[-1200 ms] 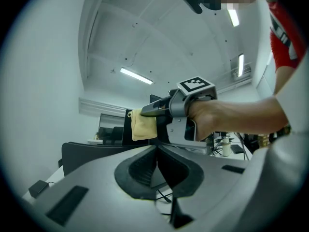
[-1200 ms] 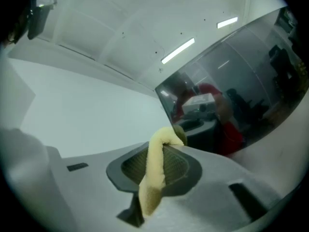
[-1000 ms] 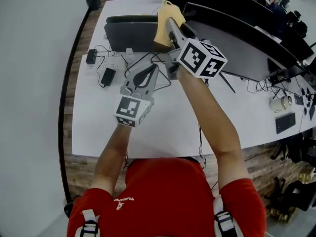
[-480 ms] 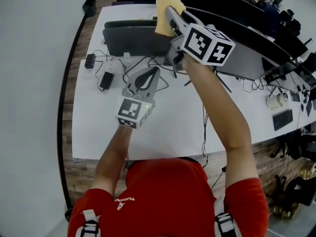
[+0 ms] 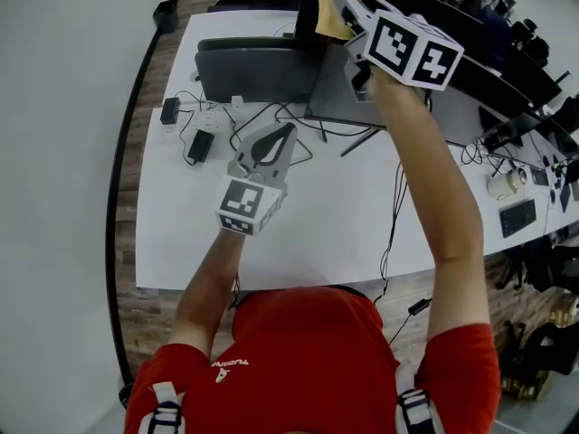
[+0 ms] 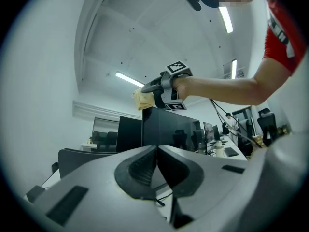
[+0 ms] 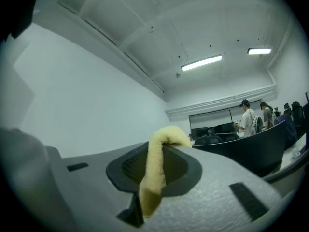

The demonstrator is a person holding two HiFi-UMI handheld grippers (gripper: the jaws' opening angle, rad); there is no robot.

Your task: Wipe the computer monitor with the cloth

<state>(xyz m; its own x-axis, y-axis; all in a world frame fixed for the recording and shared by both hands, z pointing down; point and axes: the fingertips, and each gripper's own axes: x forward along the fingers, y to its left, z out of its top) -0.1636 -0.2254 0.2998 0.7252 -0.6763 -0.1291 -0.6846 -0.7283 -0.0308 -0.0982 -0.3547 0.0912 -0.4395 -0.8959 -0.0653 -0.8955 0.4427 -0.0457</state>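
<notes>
1. Two tools. The right gripper is raised high with its jaws clamped on the yellow cloth. In the right gripper view a fold bulges past the tips and the rest of the cloth trails back down between the pads.
2. The cloth sits at the upper left corner of the monitor, as the left gripper view shows. It is at or just over the top edge; I can't confirm it touches the screen.
3. The monitor stands upright on the white table, screen side toward the person. Its long axis runs sideways across the table, from the corner under the cloth off to the person's right.
4. The cloth's long axis runs along the jaws, with the loose fold leading toward the monitor.
5. The left gripper is low over the table with its jaws together and nothing between them. It points at the monitor base and hovers idle near the cables.
6. Step in hand, as I judge it: starting the wipe at the top corner.
7. To do it well:
   - Bring the fold flat onto the screen so only fabric touches it, never the hard jaw tips.
   - Keep the pressure light so the panel doesn't rock back.
   - Sweep along the long axis in overlapping rows, working downward.
   - Keep the grip firm so the cloth doesn't slide out.
8. Risks: the stand tipping, and the cables by the base getting snagged.
</notes>
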